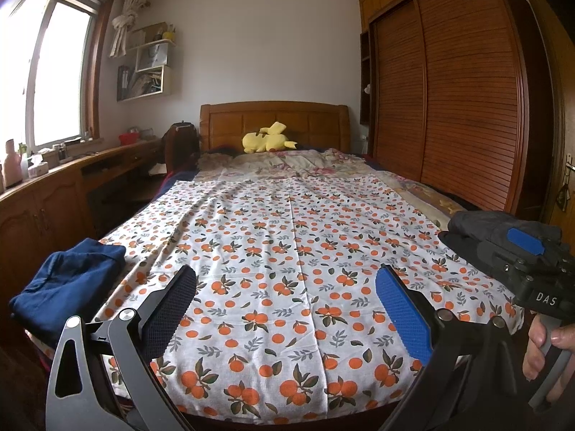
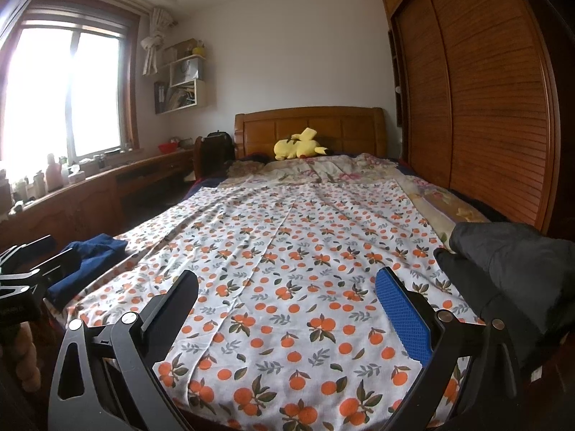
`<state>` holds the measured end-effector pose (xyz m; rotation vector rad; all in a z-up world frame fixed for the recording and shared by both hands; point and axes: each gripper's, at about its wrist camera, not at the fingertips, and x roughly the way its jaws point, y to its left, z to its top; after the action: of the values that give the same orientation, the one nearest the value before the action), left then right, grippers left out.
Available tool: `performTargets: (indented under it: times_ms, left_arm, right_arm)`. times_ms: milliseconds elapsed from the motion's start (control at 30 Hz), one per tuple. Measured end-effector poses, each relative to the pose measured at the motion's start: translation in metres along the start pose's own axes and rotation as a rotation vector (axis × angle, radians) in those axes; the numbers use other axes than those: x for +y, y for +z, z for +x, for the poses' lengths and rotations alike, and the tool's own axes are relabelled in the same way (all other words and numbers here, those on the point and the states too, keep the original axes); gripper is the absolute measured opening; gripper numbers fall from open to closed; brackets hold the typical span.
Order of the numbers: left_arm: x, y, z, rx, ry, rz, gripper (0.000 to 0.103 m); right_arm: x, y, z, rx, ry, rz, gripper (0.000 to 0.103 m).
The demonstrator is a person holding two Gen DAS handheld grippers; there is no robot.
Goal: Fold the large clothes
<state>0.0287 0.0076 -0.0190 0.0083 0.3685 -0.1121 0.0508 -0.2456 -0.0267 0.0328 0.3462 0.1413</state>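
An orange-print sheet (image 1: 287, 244) covers the bed. Black clothes (image 2: 510, 265) lie near right, a blue garment (image 1: 68, 280) near left — both outside the left gripper (image 1: 285, 309) and right gripper (image 2: 287, 309), each wide open, empty.

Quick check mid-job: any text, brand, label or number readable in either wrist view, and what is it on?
"DAS": white letters on the black body of the right gripper, seen in the left wrist view.
A faint marking on the left gripper body in the right wrist view: too blurred to read.
Bottles on the window counter and items on the wall shelf: any labels are too small to read.
Nothing printed on the orange-patterned sheet but fruit and leaves.
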Motion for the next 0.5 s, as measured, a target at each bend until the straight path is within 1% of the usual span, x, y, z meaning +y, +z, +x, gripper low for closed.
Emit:
performTargets:
  times_ms: [233,500]
  left_arm:
    - [-0.0005,0.0003,0.0000,0.002,0.000,0.000,0.100]
    - [-0.0009,0.0001,0.0004,0.002,0.001,0.001,0.100]
  right_arm:
    - [0.0002,-0.0058,-0.0001,0.003,-0.004,0.003,0.095]
    - [-0.0003,-0.0037,0.0005,0.002,-0.005,0.002,0.095]
